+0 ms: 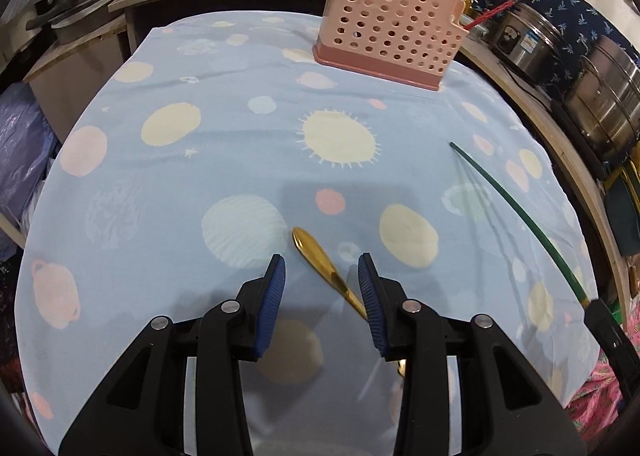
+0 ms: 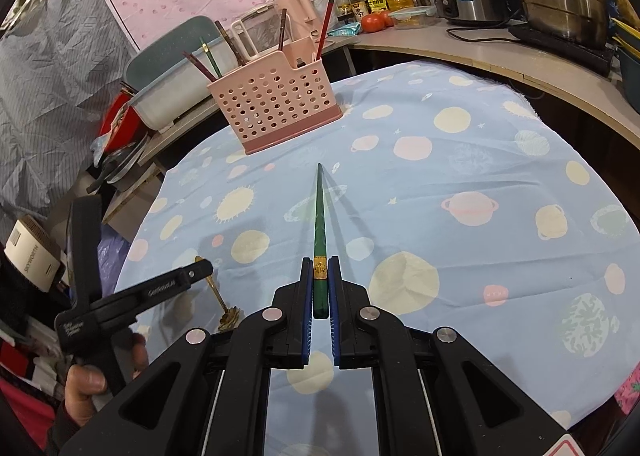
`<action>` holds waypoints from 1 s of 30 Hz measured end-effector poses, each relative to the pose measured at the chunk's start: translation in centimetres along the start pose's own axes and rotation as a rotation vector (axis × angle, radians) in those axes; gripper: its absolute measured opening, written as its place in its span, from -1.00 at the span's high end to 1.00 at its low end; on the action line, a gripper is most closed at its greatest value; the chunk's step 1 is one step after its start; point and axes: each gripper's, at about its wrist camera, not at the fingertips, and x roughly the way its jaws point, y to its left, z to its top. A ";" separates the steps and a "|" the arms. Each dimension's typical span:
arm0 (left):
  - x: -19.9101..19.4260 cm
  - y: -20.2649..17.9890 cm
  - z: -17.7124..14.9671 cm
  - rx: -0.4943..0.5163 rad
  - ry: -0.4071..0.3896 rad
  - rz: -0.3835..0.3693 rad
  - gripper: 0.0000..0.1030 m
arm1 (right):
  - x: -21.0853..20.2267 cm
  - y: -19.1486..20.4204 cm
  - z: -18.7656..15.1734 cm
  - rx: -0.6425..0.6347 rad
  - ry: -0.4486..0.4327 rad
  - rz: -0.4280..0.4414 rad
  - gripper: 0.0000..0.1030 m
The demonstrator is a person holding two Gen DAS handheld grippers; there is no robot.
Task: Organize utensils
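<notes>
The left gripper [image 1: 322, 270] is seen with its jaws parted, a gold spoon [image 1: 320, 262] lying on the tablecloth [image 1: 160, 195] between the pads, ungripped. A green chopstick [image 2: 320, 223] is pinched by the right gripper [image 2: 320, 276], pointing toward the pink utensil basket [image 2: 276, 103].

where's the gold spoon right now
The gold spoon lies on the blue planet-print tablecloth between the open fingers of the left gripper, near the cloth's front edge and well short of the pink utensil holder.
</notes>
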 end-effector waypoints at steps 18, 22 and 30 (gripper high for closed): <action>-2.7 -0.3 -4.7 0.169 -0.014 0.101 0.33 | 0.6 0.4 0.2 -0.005 0.018 0.005 0.87; -4.3 -0.1 -6.6 0.170 0.003 0.084 0.33 | 0.4 0.7 0.1 -0.011 0.014 0.011 0.87; -4.9 0.1 -7.2 0.138 0.008 0.074 0.34 | -0.1 0.9 -0.1 -0.019 0.006 0.019 0.87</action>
